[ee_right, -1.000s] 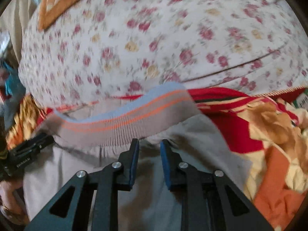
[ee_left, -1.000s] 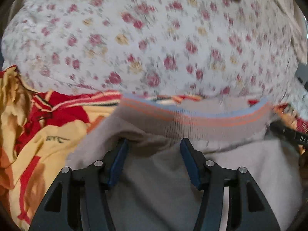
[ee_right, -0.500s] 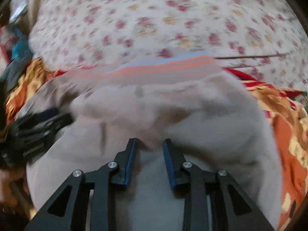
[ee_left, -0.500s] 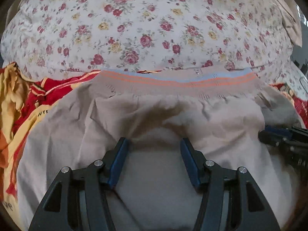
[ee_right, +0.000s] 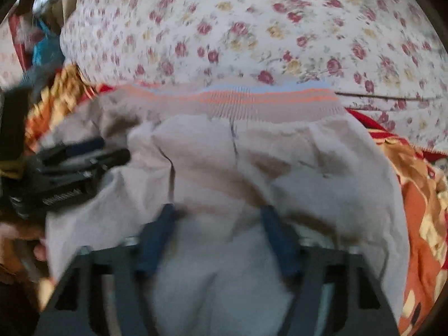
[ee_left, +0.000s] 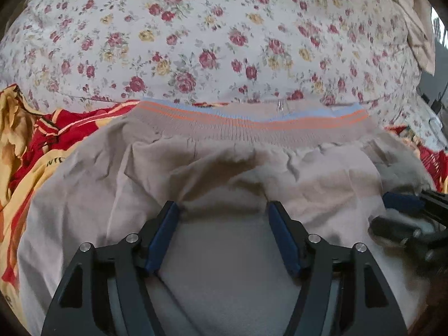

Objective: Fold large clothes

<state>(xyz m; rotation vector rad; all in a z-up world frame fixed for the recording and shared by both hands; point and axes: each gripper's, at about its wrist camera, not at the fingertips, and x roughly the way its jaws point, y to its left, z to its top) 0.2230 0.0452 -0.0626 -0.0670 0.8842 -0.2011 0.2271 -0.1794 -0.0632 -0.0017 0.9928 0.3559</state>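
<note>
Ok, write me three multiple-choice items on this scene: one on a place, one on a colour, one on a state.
1. Where does the ribbed waistband of the beige-grey knit garment lie?
A. at the garment's far edge, next to the white rose-print sheet
B. between the left gripper's fingers
C. hidden under the red and yellow cloth

2. What colour are the thin stripes on the waistband?
A. green
B. orange
C. black

3. How do the jaws of the left gripper and right gripper stand?
A. both pinched shut on the cloth
B. one shut, one open
C. both apart over the garment

Key: 1 A, the band borders the sheet; 2 B, orange lines run under a pale blue edge; 3 C, both have just been opening, with flat cloth between the pads.
</note>
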